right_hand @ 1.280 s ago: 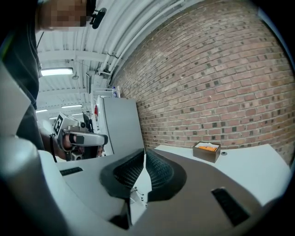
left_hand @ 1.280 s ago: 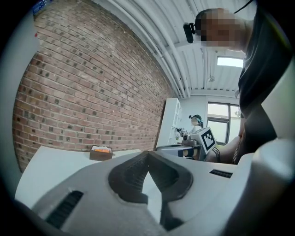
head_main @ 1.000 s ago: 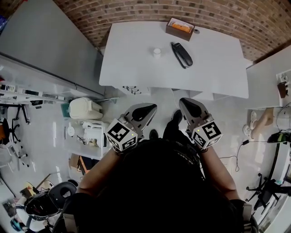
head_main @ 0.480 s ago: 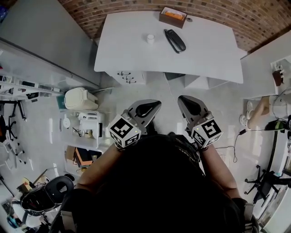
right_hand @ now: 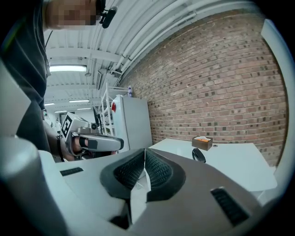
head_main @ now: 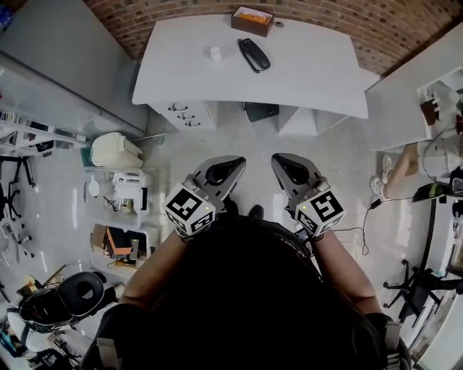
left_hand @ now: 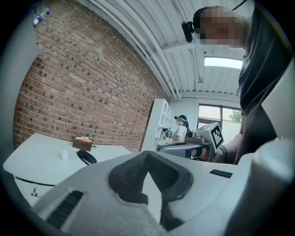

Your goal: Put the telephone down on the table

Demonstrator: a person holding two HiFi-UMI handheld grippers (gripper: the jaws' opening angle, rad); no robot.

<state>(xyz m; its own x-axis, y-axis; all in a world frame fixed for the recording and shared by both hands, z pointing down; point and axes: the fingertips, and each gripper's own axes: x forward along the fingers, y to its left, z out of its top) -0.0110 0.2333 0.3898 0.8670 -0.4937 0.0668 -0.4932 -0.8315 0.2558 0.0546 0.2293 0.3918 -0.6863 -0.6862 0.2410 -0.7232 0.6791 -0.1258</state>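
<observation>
The black telephone (head_main: 253, 54) lies on the white table (head_main: 311, 72) far ahead of me, next to a brown box (head_main: 252, 20) and a small white cup (head_main: 215, 53). Both grippers hang over the floor, well short of the table. My left gripper (head_main: 235, 163) and right gripper (head_main: 278, 160) are shut with nothing between the jaws. In the left gripper view, the telephone (left_hand: 86, 157) is small beyond the closed jaw tips (left_hand: 146, 156). The right gripper view shows the telephone (right_hand: 199, 155) and box (right_hand: 202, 142) past its closed tips (right_hand: 144, 154).
Drawers (head_main: 181, 115) and a dark box (head_main: 260, 110) sit under the table. A cluttered cart (head_main: 119, 199) and a black chair (head_main: 72, 296) stand at the left; cables (head_main: 362, 231) and another desk (head_main: 405, 94) at the right. A brick wall (head_main: 181, 14) runs behind the table.
The table and telephone have slid up and to the left in the head view and look smaller, so I have backed away. Both grippers stay shut and empty.
</observation>
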